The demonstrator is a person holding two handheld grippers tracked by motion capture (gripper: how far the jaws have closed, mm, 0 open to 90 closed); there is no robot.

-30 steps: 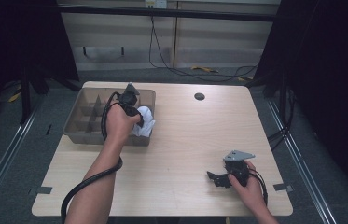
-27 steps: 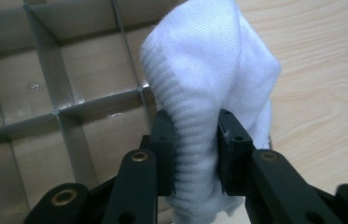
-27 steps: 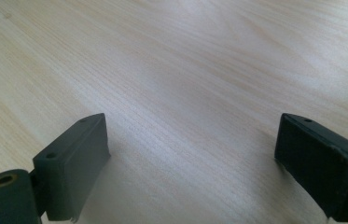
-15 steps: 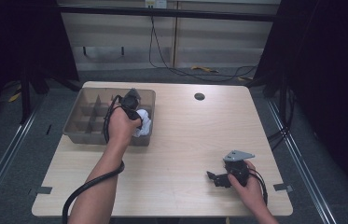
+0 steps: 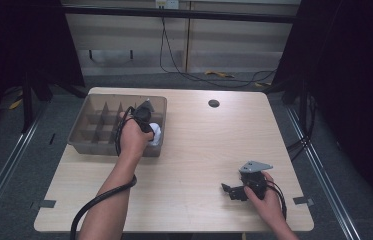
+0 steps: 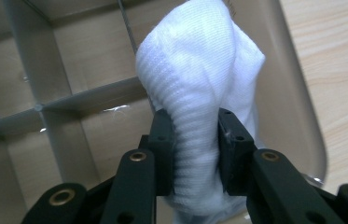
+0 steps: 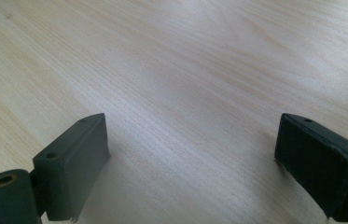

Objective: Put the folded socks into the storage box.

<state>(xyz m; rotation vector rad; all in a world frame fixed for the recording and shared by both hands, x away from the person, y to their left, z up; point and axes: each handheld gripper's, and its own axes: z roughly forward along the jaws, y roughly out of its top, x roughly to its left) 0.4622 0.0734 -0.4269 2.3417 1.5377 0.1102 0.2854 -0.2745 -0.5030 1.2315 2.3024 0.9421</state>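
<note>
Pale wood-grain laminate covers the bench (image 5: 194,150), a squarish top with rounded corners and a small dark round grommet (image 5: 214,103) near its far edge. Nearest the person, toward the right front corner, the right hand-held gripper (image 5: 230,191) lies low on the bare surface in the person's right hand (image 5: 266,202), a grey three-cornered plate on top of it; in the right gripper view its two black, blocky jaws stand wide apart with nothing but streaky wood between them — open and empty. Farther off at the left, the left hand (image 5: 133,140) reaches over a grey plastic tray (image 5: 91,145), a shallow rectangular bin split by thin partitions into small compartments, smooth-walled and slightly glossy. A black cable (image 5: 99,200) trails back along the forearm. The left hand-held gripper (image 6: 195,154) is clamped on a white sock (image 6: 199,79) — soft, ribbed knit, bunched into a rounded lump that bulges up between the matte black pads (image 6: 232,144). The sock hangs over the compartment at the tray's right end, next to its curved outer wall; whether it touches the tray floor I cannot tell.
</note>
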